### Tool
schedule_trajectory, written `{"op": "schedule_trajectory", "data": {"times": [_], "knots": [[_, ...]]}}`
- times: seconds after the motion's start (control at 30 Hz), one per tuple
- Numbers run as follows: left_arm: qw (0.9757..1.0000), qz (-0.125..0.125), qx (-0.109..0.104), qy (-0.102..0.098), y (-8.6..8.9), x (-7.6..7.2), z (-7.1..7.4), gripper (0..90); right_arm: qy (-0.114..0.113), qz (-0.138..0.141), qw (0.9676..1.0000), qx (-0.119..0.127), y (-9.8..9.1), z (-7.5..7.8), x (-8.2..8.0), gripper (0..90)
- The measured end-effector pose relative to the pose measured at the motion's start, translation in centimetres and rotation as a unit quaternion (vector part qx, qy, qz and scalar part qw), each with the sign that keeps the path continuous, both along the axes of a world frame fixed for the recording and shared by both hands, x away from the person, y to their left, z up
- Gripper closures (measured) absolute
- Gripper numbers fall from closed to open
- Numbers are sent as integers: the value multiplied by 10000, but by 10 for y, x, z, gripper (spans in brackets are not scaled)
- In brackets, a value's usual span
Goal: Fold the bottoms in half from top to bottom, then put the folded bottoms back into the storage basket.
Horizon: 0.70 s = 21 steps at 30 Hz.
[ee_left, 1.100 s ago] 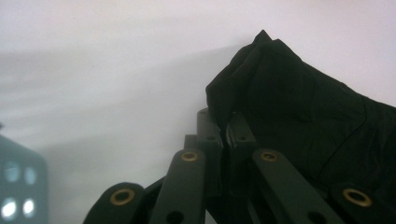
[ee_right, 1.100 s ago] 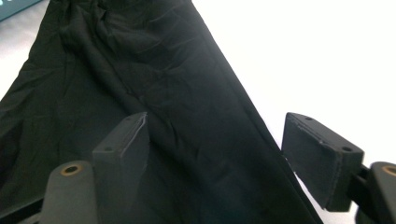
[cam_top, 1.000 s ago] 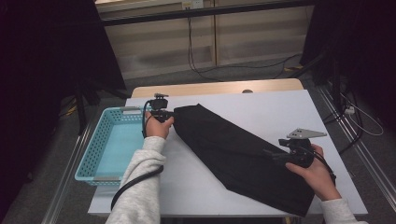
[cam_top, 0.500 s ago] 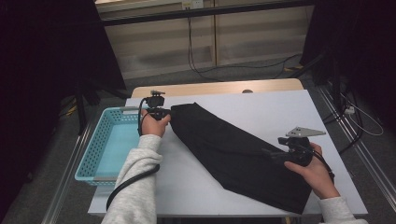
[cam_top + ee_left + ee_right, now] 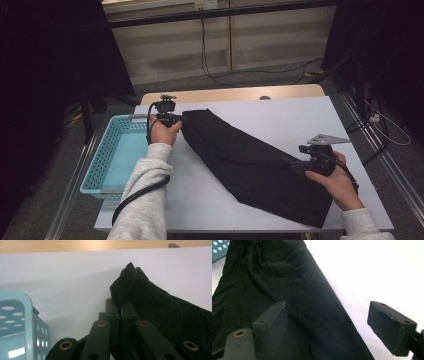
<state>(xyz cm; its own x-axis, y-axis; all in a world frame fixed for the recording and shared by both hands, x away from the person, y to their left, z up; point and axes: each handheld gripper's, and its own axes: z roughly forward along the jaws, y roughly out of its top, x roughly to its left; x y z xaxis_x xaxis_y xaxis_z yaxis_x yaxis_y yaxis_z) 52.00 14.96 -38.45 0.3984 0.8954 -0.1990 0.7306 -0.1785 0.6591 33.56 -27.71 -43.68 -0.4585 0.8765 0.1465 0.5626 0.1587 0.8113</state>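
Note:
A long black cloth [image 5: 250, 160] lies slantwise across the white table [image 5: 300, 115], from far left to near right. My left gripper [image 5: 181, 119] is shut on the cloth's far left corner [image 5: 130, 277], which bunches up between its jaws [image 5: 119, 303]. My right gripper [image 5: 289, 162] hovers over the cloth's near right part. Its jaws [image 5: 328, 312] have just been opening and stand wide. The cloth's edge [image 5: 287, 290] lies below and between them, and neither pad presses on it.
A light blue perforated basket [image 5: 95, 165] sits at the table's left edge, close beside my left gripper, its rim [image 5: 27, 305] just left of the jaws. A wooden strip [image 5: 230, 94] runs along the far edge. Cables trail on the floor beyond.
My left gripper has shifted slightly toward the far left with the cloth corner in it, drawing the cloth straighter. The right hand has stayed in place.

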Motion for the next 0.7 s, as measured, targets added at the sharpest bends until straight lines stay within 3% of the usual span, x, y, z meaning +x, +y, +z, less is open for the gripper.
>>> {"op": "schedule_trajectory", "data": {"times": [0.33,0.7], "knots": [[10000,-30,-59,-12,-3,-2,3,869,-57,25,10000,38,0,4,-2,155],[9999,48,41,-83,2,1,13,869,-104,21,9999,34,-2,6,-3,155]]}}
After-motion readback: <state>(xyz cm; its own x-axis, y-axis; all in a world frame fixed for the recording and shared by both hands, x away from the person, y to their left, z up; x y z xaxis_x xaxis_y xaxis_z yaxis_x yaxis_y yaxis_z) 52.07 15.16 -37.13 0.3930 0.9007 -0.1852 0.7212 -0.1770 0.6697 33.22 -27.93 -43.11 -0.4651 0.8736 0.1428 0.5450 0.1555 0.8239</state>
